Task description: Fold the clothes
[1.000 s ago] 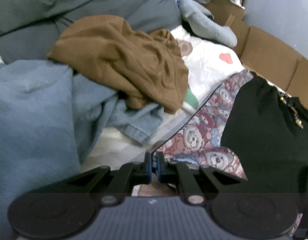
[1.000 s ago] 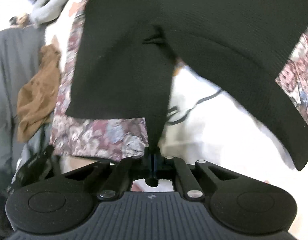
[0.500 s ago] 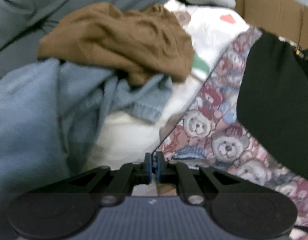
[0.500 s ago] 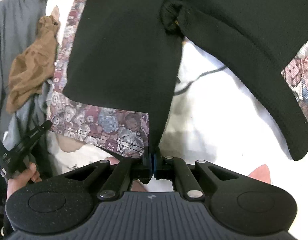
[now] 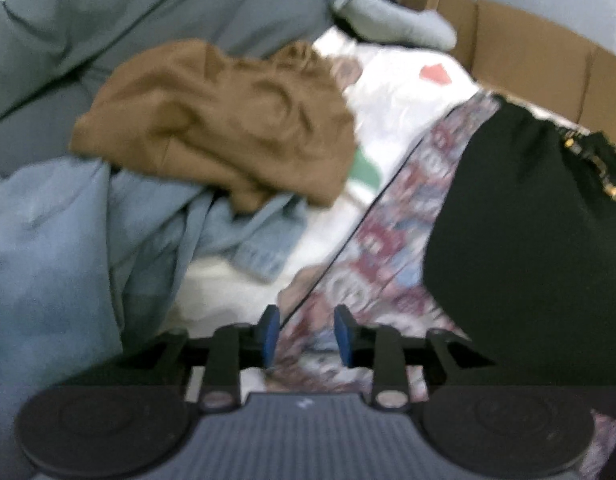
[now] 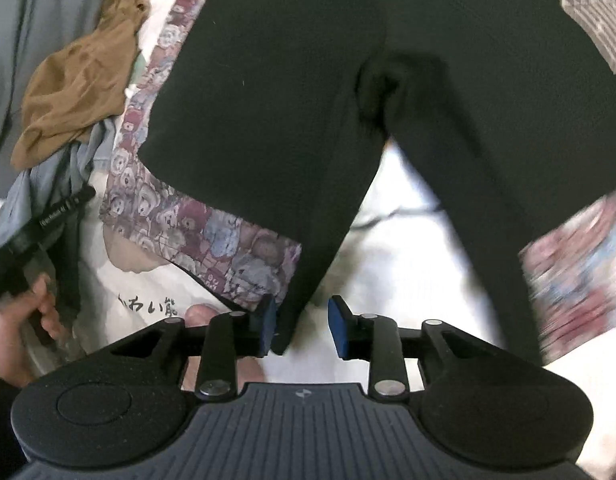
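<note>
Both pairs of my jaws stand spread, blue pads apart and nothing pinched. My left gripper [image 5: 307, 334] hovers low over the near edge of the teddy-bear print cloth [image 5: 382, 248], whose dark-piped hem runs up between the pads. My right gripper [image 6: 302, 328] sits at the bottom corner of the black garment [image 6: 292, 92]; the corner's tip hangs just beside the left-hand pad (touching it or not, I cannot tell).

That black garment lies spread across the bear cloth on a white bedsheet [image 6: 404, 264] with some printed characters on it. From the right wrist view its two dark panels split apart toward me, white sheet showing between them. A white knit-patterned patch [image 6: 596, 24] shows at the upper right.

Off to the left is a heap: a crumpled brown garment [image 5: 224, 120] resting on a pale blue denim piece [image 5: 120, 236], with grey bedding [image 5: 120, 16] behind. Cardboard [image 5: 536, 48] stands at the far edge, a grey plush shape [image 5: 392, 24] near it.

My left hand [image 6: 16, 332] shows at the right camera's edge, gripping its handle.
</note>
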`<state>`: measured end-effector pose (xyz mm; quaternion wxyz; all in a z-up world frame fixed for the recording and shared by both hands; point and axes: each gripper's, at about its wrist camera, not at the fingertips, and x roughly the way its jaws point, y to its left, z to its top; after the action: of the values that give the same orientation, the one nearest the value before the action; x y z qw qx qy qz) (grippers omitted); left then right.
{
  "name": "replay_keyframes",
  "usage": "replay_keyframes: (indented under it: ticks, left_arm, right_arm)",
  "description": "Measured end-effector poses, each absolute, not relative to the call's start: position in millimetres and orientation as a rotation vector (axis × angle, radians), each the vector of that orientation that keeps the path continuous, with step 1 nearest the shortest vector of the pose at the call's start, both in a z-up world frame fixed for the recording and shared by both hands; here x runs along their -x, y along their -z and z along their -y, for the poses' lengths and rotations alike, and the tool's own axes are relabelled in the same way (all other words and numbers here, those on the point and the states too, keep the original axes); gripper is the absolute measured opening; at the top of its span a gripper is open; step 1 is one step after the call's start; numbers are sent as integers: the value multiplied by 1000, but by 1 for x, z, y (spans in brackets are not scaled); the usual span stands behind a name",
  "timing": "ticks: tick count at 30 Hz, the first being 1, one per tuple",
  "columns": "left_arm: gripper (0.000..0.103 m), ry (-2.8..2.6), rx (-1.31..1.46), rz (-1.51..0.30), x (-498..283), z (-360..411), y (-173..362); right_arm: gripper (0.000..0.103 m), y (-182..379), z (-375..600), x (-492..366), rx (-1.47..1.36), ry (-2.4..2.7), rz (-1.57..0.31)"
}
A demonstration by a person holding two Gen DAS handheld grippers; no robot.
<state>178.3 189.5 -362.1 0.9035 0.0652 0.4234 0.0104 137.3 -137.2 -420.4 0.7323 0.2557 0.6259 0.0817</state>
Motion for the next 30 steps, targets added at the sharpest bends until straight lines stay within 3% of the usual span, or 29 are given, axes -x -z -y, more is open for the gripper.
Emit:
replay_keyframes:
  ticks: [12,17,25,30]
  left_arm:
    - [48,118,-73,-801,-186,-139,327]
    - [48,175,-72,-828,-192,-113,328]
    - [48,277,-110,-859,-201,-74,324]
    - [48,322,-136,-881,-208,-60,326]
  right_arm:
    - [35,366,224,-162,-159,-214,-1399]
    - [36,356,264,-170,-70,-141,-1326]
    - [36,364,317,-156,-36,-14,-1175]
    - [36,372,373,-124,-153,129,-1070]
